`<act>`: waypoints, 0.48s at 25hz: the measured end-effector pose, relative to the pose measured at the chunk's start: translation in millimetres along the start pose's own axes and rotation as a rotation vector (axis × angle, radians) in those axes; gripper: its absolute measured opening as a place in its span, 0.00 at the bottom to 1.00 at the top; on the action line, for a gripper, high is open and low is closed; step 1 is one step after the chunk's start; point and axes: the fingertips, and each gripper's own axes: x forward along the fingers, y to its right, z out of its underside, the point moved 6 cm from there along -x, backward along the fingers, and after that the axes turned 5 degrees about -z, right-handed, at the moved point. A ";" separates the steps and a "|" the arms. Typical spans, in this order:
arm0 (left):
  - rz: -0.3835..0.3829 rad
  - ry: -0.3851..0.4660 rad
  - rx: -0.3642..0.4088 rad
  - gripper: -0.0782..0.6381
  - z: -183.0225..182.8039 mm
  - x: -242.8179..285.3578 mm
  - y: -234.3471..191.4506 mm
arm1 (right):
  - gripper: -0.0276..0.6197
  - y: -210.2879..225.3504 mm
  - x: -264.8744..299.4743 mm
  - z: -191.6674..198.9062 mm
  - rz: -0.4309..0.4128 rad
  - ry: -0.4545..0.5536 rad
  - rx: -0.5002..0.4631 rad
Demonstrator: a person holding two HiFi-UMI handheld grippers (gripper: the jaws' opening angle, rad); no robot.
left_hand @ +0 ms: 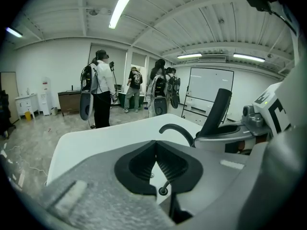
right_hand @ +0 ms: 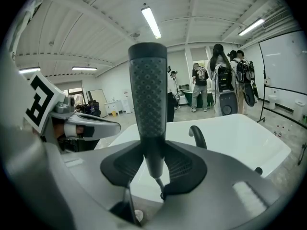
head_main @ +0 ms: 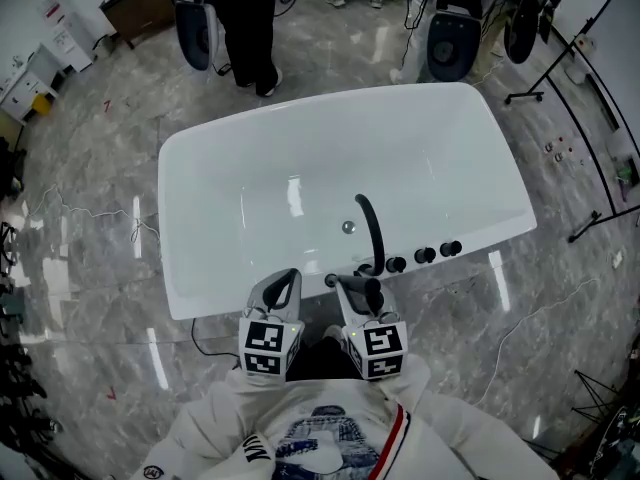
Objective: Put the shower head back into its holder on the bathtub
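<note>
Nearest the camera is the person's white hooded top (head_main: pixel 330 433). Both grippers reach out just past it, over the near rim of the white bathtub (head_main: pixel 210 168).

The left gripper (left_hand: pixel 156 160) has its jaws closed pad to pad, with nothing between them. It sits just left of the right gripper (right_hand: pixel 153 164), and the two are close but apart.

The right gripper's jaws are clamped on the lower part of the shower head (right_hand: pixel 148 92). This is a dark handle with a dotted texture, standing upright above the jaws over the near rim. A thin hose (right_hand: pixel 159 181) drops from its lower end towards the rim.

Directly under the left jaws, a small dark ring (left_hand: pixel 163 191) sits on the white rim. I cannot tell whether it is the holder.

Just beyond the right gripper, a black curved faucet spout (head_main: pixel 371 230) arches over the basin. To its right, three black knobs (head_main: pixel 425 255) line the same rim. A round metal drain (head_main: pixel 348 227) lies on the tub floor, left of the spout.

Past the far rim is a grey marbled floor (head_main: pixel 90 198). People (left_hand: pixel 99 92) stand there with equipment. At far right a whiteboard (left_hand: pixel 209 87) stands on a black frame.
</note>
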 end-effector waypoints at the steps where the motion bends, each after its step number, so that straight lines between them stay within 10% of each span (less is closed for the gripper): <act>1: -0.004 -0.004 -0.004 0.11 2.2 0.8 0.1 | 0.26 1.6 1.3 1.5 -0.002 -0.004 0.001; 12: 0.009 -0.016 0.037 0.11 22.9 26.8 -12.7 | 0.26 5.5 20.9 14.3 0.050 -0.022 0.046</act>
